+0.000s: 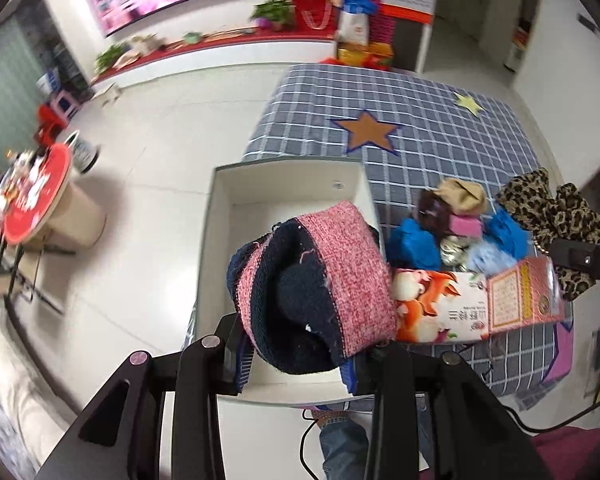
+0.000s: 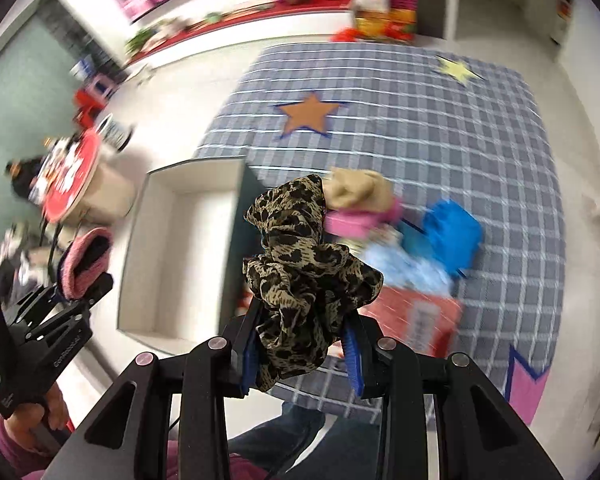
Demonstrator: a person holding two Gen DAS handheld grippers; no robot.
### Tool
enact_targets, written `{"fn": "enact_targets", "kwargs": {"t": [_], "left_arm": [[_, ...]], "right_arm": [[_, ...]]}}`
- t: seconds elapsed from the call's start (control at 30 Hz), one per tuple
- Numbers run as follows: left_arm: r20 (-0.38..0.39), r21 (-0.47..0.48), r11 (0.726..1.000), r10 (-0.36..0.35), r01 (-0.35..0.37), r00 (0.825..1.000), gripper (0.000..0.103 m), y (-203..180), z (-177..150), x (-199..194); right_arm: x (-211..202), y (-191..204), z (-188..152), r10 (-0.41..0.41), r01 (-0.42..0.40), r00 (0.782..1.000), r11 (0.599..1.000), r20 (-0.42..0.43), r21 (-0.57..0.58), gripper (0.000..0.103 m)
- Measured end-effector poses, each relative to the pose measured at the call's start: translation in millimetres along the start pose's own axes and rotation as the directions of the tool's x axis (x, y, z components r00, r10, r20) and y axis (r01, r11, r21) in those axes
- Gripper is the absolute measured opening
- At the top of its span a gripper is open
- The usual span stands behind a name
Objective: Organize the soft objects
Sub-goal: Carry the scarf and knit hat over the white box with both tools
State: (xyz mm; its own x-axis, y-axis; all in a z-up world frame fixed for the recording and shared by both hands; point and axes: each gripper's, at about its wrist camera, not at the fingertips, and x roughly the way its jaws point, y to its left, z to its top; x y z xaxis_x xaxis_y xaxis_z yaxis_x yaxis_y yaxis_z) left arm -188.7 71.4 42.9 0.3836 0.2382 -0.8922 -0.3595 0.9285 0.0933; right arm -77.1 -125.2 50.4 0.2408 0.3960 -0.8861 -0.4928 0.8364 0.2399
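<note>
Both items look mid-carry to the white box [image 1: 224, 216]: the left gripper [image 1: 300, 344] clenches a pink and navy knit band [image 1: 320, 280] right above the box, while the right gripper [image 2: 300, 356] grips a leopard scrunchie [image 2: 300, 280] just beside it. Next, each likely needs lowering inside, then letting go

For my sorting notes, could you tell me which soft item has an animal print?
The leopard-print scrunchie, clamped in the right gripper; the other soft pieces are plain or knitted.

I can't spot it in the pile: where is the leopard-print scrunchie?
The leopard-print scrunchie is clamped in the right gripper, held above the plaid cloth, right of the white box.
</note>
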Motion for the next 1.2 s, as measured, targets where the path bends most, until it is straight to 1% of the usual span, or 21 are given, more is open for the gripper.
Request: {"fn": "enact_targets", "kwargs": {"t": [0.03,0.13,0.2,0.3,0.43,0.57,0.67,1.2], "left_arm": [[-0.028,-0.034,0.999,-0.009,0.008,1.0,0.038,3.7,-1.5,1.0],[-0.047,-0.1,0.995,-0.001,-0.004,0.999,0.038,17.6,-8.0,4.1],[-0.057,-0.131,0.991,0.004,-0.012,0.998,0.038,23.8,-12.4,5.5],[-0.08,-0.15,0.988,0.012,-0.024,0.997,0.038,27.4,-17.6,8.7],[-0.108,-0.155,0.987,0.016,-0.032,0.994,0.038,27.7,-20.1,13.1],[-0.117,-0.145,0.989,0.023,-0.04,0.993,0.038,27.5,-20.5,15.1],[-0.129,-0.146,0.988,0.028,-0.047,0.991,0.038,28.4,-20.5,18.3],[-0.164,-0.138,0.989,0.036,-0.059,0.986,0.038,35.9,-21.5,26.6]], "right_arm": [[1.9,7.0,2.6,0.008,-0.008,1.0,1.0,-0.005,-0.024,0.036],[12.0,35.2,11.6,0.034,-0.037,0.999,0.993,-0.03,-0.108,0.036],[20.3,52.9,16.7,0.053,-0.06,0.997,0.986,-0.052,-0.152,0.036],[31.7,70.4,21.4,0.076,-0.089,0.994,0.978,-0.077,-0.186,0.036],[43.4,89.2,21.1,0.112,-0.133,0.987,0.972,-0.113,-0.194,0.036],[54.3,101.3,10.0,0.107,-0.14,0.983,0.961,-0.146,-0.238,0.036],[59.8,105.2,7.2,0.109,-0.148,0.98,0.958,-0.168,-0.246,0.036],[70.0,116.6,7.6,0.113,-0.161,0.974,0.954,-0.195,-0.252,0.036]]}}
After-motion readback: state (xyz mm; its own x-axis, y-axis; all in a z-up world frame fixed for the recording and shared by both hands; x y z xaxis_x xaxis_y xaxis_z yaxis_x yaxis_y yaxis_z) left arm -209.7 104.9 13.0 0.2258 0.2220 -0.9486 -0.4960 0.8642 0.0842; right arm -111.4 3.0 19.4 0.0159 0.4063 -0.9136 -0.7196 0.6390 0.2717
